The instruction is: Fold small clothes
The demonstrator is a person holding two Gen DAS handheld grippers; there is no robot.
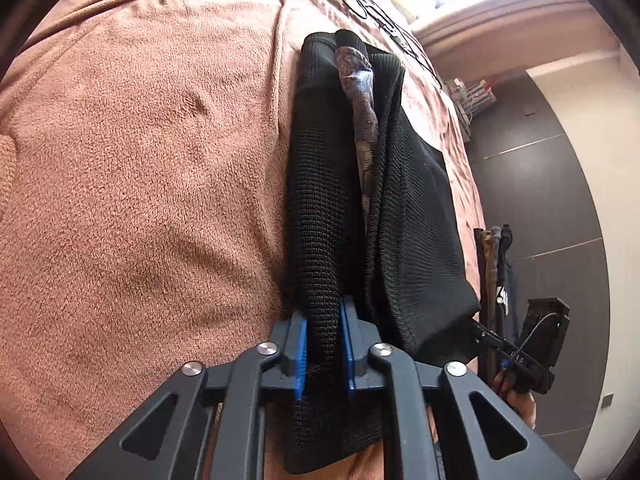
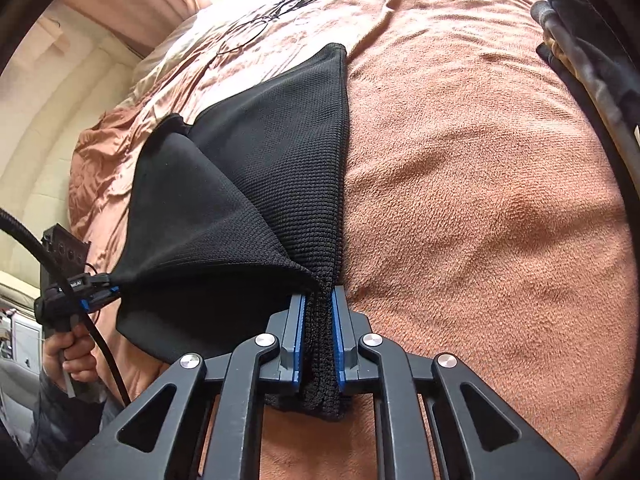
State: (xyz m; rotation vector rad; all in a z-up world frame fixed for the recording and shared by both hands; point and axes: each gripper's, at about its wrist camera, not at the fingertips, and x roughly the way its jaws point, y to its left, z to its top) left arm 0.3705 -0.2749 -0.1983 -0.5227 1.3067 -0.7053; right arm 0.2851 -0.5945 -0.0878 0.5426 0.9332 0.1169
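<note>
Left hand-held gripper (image 1: 324, 344), bottom centre of the left wrist view: blue pads narrow, clamped on a bunched edge of the black waffle-knit garment (image 1: 320, 208), fabric pinched between them and hanging out below the jaws. From there the garment runs up the middle of the frame, folded lengthwise into two dark ridges, with a strip of grey-brown patterned cloth (image 1: 364, 120) showing in the crease between them; can't tell if that is a lining or a separate piece. Right hand-held gripper (image 2: 319, 340), bottom centre of the right wrist view: same state, pads narrow and gripping another bunched corner of the same black garment (image 2: 276, 168), a small wad of knit sticking out under the jaws. In that view the garment fans out up and left from the grip, one flap lifted and stretched toward the left edge, where the other gripper bites its far corner with a person's hand (image 2: 70, 354) on its handle and a black cable beside it. In the left wrist view the right gripper (image 1: 516, 356) shows at lower right, past the garment's edge. Garment lies on a bed covered by a rust-brown fleece blanket (image 1: 140, 160), which fills the left of that frame and the right of the other (image 2: 480, 200). Dark tiled floor (image 1: 552, 184) at far right of the left wrist view.
</note>
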